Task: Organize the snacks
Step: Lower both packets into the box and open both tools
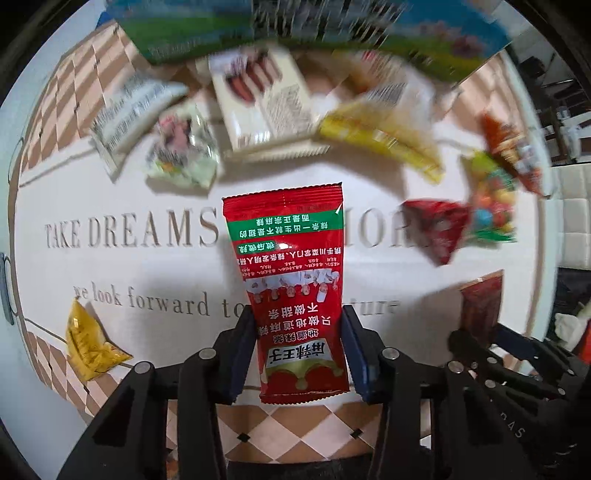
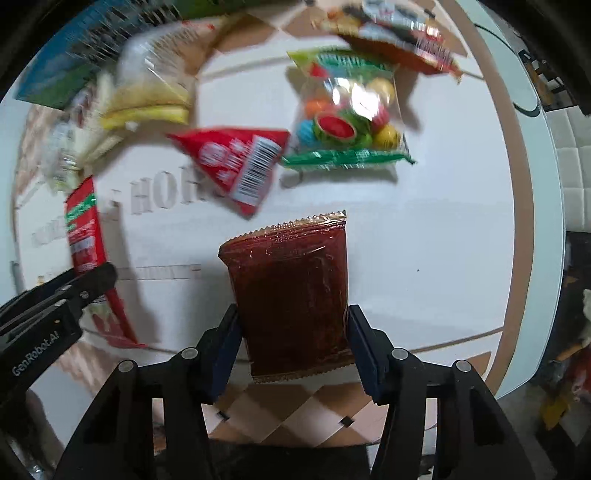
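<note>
My left gripper (image 1: 297, 325) is shut on a red snack packet with green bands and Chinese print (image 1: 291, 280), held above the white tablecloth (image 1: 147, 266). My right gripper (image 2: 291, 325) is shut on a clear packet of dark red-brown snack (image 2: 291, 295), also lifted off the table. In the right wrist view the left gripper's black body (image 2: 48, 310) and its red packet (image 2: 83, 236) show at the left. In the left wrist view the right gripper's black body (image 1: 509, 369) and its brown packet (image 1: 480, 306) show at the right.
Loose snacks lie beyond: a yellow triangular pack (image 1: 88, 339), a red triangular pack (image 2: 236, 166), a clear bag of coloured candies (image 2: 347, 114), a yellow bag (image 1: 384, 140), a white box with sausages pictured (image 1: 258, 96), a pale green pack (image 1: 181, 147). A blue-green box (image 1: 295, 29) stands at the back.
</note>
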Demonstrator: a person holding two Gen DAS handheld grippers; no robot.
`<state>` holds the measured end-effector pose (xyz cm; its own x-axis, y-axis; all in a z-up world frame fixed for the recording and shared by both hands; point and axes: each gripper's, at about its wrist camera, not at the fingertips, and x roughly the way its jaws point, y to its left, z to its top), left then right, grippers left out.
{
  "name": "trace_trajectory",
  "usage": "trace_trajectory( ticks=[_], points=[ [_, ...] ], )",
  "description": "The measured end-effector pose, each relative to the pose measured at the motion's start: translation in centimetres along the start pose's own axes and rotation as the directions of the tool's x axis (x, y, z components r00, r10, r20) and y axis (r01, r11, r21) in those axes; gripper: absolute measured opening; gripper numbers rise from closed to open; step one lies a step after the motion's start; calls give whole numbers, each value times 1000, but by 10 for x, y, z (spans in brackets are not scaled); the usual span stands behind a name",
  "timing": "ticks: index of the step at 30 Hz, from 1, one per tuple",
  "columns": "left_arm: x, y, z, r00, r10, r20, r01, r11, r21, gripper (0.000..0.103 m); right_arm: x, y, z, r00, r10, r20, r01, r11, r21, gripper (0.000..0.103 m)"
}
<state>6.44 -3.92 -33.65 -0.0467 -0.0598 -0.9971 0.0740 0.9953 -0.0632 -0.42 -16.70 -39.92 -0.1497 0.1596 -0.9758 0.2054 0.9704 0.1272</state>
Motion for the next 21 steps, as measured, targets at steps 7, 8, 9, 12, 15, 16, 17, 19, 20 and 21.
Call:
trace_trajectory(
  ticks=[7,8,9,12,15,16,17,19,20,21],
  points=[
    [-92,5,24,985,-101,143,98,995,28,42,-86,17,28,982,157,104,-155,988,-24,59],
    [-102,10,34,981,-113,155,109,994,30,42,-102,21,37,976,177,124,-174,984,-32,59],
    [-116,10,46,976,-130,172,126,991,34,42,-119,25,46,969,199,148,-195,980,-40,59],
    [-144,16,97,965,-138,224,133,990,36,42,-165,31,90,950,229,213,-218,973,-72,59],
    [-159,24,138,960,-114,256,110,994,28,42,-185,53,134,936,220,276,-202,975,-92,59],
    [-159,27,155,960,-97,262,95,995,22,42,-190,57,150,931,219,291,-199,975,-97,59],
    [-158,32,170,960,-84,266,85,996,9,42,-195,61,172,930,212,301,-190,977,-101,59],
    [-157,43,204,966,-55,254,60,998,-11,42,-195,76,205,930,197,312,-171,979,-108,59],
    [-155,47,213,968,-45,249,51,999,-17,42,-192,79,223,933,191,305,-165,980,-108,59],
    [-150,52,230,972,-38,230,42,999,-14,42,-184,80,242,932,188,310,-157,980,-121,59]
  ],
)
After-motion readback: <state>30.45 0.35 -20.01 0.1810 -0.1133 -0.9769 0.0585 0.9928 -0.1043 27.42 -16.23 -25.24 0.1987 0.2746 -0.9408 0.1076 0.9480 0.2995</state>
